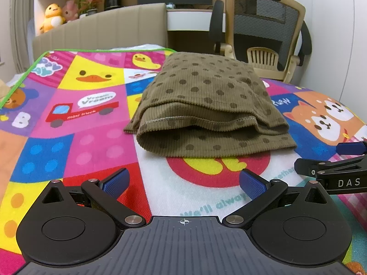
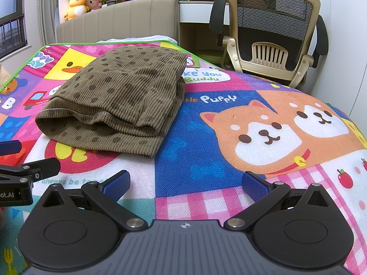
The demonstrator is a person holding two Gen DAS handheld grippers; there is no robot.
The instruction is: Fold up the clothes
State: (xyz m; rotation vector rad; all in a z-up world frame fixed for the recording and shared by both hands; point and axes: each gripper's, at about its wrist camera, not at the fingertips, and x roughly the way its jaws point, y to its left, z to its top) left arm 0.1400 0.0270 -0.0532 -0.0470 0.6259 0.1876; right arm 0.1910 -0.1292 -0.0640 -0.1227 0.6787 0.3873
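Two wrist fisheye views, low over the play mat [image 1: 91, 119], both facing the headboard [image 1: 103, 27].

Each camera sits behind its own spread fingers, close to the mat. Both views share the folded garment [image 1: 206, 105]: ahead of the left gripper [image 1: 183, 182], ahead-left of the right gripper [image 2: 185, 184]. Each view catches the other gripper at its inner edge.

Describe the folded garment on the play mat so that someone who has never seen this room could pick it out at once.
Start at the bright cartoon-patterned play mat spread in front of the beige mesh-backed office chair. Near its middle, left of the two orange-and-white puppy faces, lies the olive-brown ribbed garment with darker dots, folded into a thick bundle. It is the only dull, unprinted-looking thing on the colourful mat.
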